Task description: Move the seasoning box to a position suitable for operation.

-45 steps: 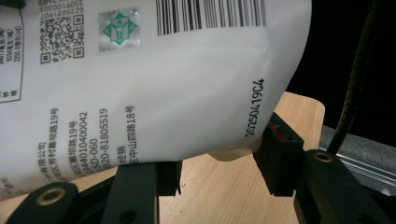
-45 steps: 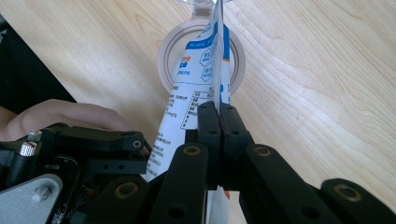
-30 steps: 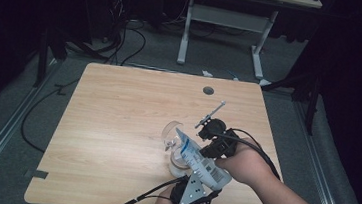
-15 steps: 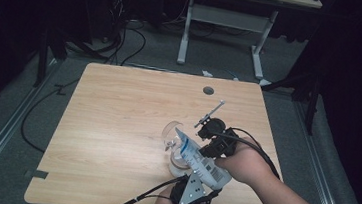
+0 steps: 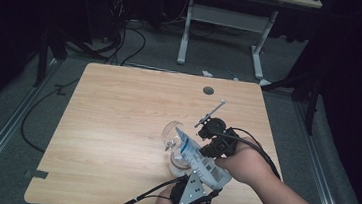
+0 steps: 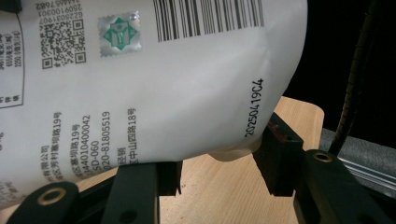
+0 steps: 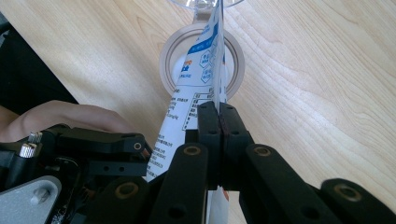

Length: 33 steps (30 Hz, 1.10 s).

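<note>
Two black two-jaw grippers hold one white plastic pouch with blue print and a barcode (image 5: 199,160) above the near right part of the light wooden table (image 5: 116,126). The landmark here is the clear glass goblet (image 5: 172,141), which stands on the table just left of the pouch; the upper corner of the pouch leans over the mouth of this goblet. The right gripper (image 5: 209,150) comes in from the right side of the goblet, and its jaws are pressed together on the thin sealed edge of the pouch, as the right gripper view shows (image 7: 218,114). In that view the round foot of the goblet lies on the wood directly beyond the jaws, behind the pouch (image 7: 196,88). The left gripper (image 5: 196,186) is nearer to the person than the goblet, with its grey three-cornered plate on top. In the left gripper view its jaws (image 6: 217,163) stand half spread, and the rounded bottom of the pouch (image 6: 163,84) sits between and above them; the right jaw touches the pouch, while at the left jaw it is hard to tell if the pad presses on it. Behind the goblet, toward the far edge of the table, there is a small round dark hole (image 5: 208,90) in the wood.
</note>
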Available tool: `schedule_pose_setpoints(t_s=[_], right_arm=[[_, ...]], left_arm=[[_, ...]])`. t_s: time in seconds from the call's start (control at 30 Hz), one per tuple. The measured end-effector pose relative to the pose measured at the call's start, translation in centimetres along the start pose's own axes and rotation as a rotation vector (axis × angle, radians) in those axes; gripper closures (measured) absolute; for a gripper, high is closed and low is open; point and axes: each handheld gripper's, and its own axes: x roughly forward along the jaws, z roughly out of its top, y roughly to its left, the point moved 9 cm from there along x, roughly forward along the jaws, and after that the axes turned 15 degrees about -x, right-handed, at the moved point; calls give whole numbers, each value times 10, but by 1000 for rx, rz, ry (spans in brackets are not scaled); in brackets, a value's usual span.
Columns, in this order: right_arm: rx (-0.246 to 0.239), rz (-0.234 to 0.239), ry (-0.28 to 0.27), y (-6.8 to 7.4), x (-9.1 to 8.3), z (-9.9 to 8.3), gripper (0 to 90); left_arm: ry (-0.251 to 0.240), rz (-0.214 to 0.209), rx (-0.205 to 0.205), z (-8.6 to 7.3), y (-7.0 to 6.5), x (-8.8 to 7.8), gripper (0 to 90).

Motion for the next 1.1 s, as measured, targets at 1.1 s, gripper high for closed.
schedule_pose_setpoints(t_s=[1.1], right_arm=[[-6,-7,-6,-1,-3,3,895]], left_arm=[[-6,3,3,4,1,-1,566]])
